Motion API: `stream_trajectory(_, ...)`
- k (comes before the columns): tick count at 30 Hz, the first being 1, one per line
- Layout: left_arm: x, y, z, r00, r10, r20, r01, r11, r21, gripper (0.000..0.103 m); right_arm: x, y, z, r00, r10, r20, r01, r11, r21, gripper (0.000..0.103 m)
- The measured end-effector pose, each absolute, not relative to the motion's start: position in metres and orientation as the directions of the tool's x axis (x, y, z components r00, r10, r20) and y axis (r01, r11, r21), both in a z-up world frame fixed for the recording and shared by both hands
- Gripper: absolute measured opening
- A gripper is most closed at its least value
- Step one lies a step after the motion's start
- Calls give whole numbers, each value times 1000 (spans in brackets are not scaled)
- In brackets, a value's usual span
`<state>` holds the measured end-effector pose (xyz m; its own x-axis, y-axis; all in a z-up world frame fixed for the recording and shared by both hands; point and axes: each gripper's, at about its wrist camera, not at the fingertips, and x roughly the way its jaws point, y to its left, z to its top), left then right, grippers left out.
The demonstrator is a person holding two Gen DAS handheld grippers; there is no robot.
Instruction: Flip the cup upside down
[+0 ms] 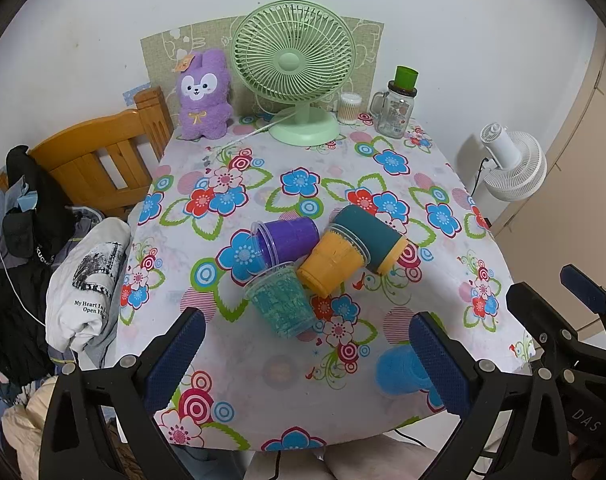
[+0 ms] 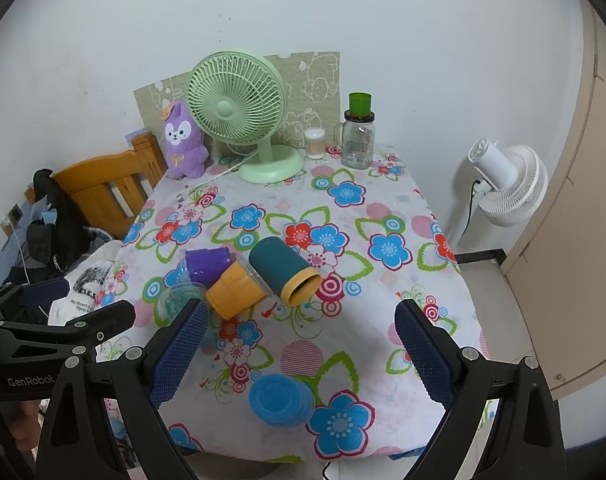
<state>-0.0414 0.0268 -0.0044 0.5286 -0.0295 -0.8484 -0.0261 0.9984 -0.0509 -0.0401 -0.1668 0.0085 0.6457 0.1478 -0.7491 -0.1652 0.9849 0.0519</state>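
Several cups lie in a cluster mid-table on the floral cloth: a purple cup [image 1: 289,238] on its side, a clear teal cup [image 1: 281,304], an orange cup [image 1: 331,262], and a dark teal cup with a yellow rim [image 1: 369,242] on its side. A light blue cup [image 1: 399,370] stands upside down near the front edge. They also show in the right wrist view: the purple cup [image 2: 207,266], the orange cup [image 2: 235,290], the dark teal cup [image 2: 283,272], the blue cup [image 2: 281,400]. My left gripper [image 1: 307,356] is open and empty, short of the cluster. My right gripper [image 2: 303,354] is open and empty above the blue cup.
A green desk fan [image 1: 295,68], a purple plush rabbit [image 1: 203,96], a cotton-swab tub [image 1: 350,108] and a glass jar with a green cap [image 1: 395,108] stand at the table's back. A wooden chair [image 1: 99,156] and clothes [image 1: 75,280] are left. A white floor fan [image 1: 511,164] is right.
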Motion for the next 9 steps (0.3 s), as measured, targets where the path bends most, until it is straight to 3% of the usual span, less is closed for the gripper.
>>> stream_trajectory(9,-37,32,-7,520,-27,-854,-39,998,-55,103,-36,-164,1,633,157,-758,-171,983,61,96)
